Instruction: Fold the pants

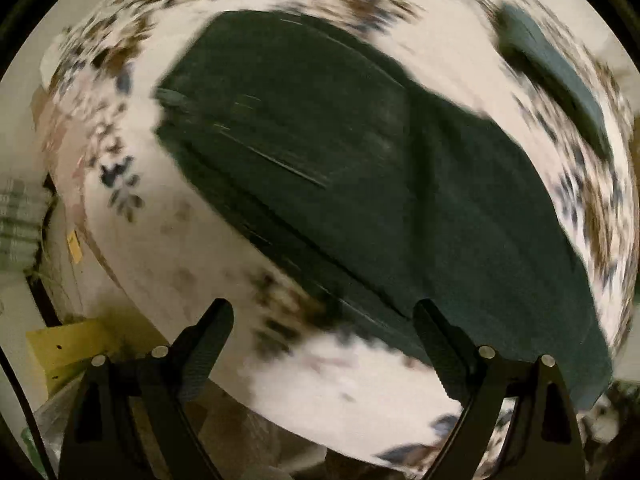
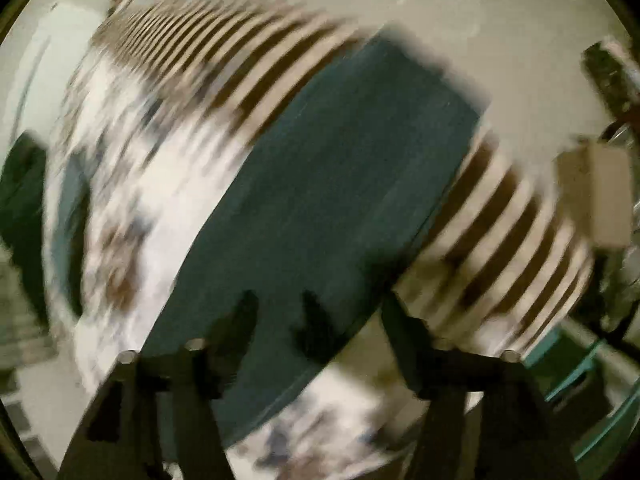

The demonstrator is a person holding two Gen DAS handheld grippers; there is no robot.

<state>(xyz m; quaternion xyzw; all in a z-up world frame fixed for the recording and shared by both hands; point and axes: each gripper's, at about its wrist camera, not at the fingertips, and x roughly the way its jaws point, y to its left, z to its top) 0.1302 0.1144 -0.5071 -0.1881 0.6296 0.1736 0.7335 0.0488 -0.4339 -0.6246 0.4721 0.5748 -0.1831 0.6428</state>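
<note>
Both your left tongs (image 1: pixel 324 316) and right tongs (image 2: pixel 320 312) are hanging spread and empty over the pants (image 1: pixel 340 168), lying flat on the flowered sheet (image 1: pixel 192 256); you are likely approaching to pinch an edge.

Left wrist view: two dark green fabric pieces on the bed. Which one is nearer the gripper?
The large pants spread mid-frame, reaching the open left gripper; the smaller piece lies far, upper right.
</note>
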